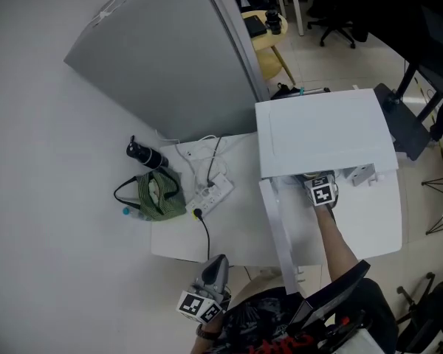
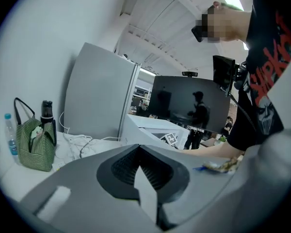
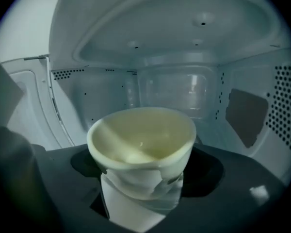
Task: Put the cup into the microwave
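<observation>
A cream cup [image 3: 141, 142] sits upright between the jaws of my right gripper [image 3: 143, 188], which is shut on it. The cup is inside the white cavity of the microwave [image 3: 174, 89], above its floor; I cannot tell whether it touches. From the head view, the right gripper [image 1: 322, 190] reaches under the top of the microwave [image 1: 325, 131], its fingertips hidden, and the door [image 1: 275, 227] hangs open to its left. My left gripper [image 1: 218, 265] hovers by the table's near edge, jaws together and empty, and in its own view the left gripper [image 2: 137, 152] points towards the microwave.
On the white table [image 1: 236, 231] lie a green striped bag [image 1: 159, 196], a black bottle [image 1: 145, 154], a small plastic bottle [image 1: 130, 212] and a power strip [image 1: 213, 192] with cables. A tall grey panel [image 1: 162, 50] stands behind. Chairs and a stool stand on the floor beyond.
</observation>
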Tool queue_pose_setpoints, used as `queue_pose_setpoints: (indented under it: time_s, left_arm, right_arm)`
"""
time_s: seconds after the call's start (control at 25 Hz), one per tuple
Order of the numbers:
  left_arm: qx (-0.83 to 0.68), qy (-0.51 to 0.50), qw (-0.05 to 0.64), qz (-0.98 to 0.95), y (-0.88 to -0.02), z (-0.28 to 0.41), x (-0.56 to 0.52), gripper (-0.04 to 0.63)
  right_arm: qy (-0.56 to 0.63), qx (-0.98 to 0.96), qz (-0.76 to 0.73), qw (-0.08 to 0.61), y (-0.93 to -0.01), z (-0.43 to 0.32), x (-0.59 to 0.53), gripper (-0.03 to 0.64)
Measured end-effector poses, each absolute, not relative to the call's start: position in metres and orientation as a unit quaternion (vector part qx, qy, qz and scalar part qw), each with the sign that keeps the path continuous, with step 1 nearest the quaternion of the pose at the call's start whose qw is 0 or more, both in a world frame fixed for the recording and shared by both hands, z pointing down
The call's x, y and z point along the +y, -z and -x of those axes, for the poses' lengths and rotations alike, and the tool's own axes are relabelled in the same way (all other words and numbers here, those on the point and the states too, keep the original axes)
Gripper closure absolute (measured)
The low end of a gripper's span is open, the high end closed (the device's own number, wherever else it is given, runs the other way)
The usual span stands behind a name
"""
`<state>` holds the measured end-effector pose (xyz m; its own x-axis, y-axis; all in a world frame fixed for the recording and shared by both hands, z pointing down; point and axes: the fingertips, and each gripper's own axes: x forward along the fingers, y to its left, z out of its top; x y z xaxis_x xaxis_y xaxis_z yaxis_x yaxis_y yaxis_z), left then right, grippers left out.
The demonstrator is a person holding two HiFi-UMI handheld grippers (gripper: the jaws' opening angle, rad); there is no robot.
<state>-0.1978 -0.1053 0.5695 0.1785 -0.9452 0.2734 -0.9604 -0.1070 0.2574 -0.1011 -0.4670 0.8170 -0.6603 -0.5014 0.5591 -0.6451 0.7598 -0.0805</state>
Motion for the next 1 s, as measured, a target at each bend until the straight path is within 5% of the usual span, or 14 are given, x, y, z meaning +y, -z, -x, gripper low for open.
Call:
queue_pose_setpoints:
  time_s: [0.28, 0.56, 0.76, 1.0]
  left_arm:
    - [-0.63, -0.022, 0.184, -0.754, -0.564, 0.187, -0.101, 0.592]
    - [-0.629, -0.022, 0.166, -0.759, -0.561, 0.189, -0.08, 0.592]
    - [-0.584, -0.038, 0.155, -0.796, -0.562, 0.172, -0.091, 0.517]
    - [-0.509, -0.008, 0.147, -0.848, -0.554, 0.133, -0.125, 0.517]
  right_arm:
    - [-0.132, -0.894, -0.35, 0.248, -0.81, 0.104, -0.493, 0.153]
    - [-0.192, -0.899, -0.369, 0.139, -0.776, 0.064, -0.456, 0.091]
    - [-0.209, -0.9, -0.375, 0.073, -0.732, 0.003, -0.373, 0.338]
    - [-0.158, -0.916, -0.369, 0.012, -0.635, -0.055, -0.301, 0.504]
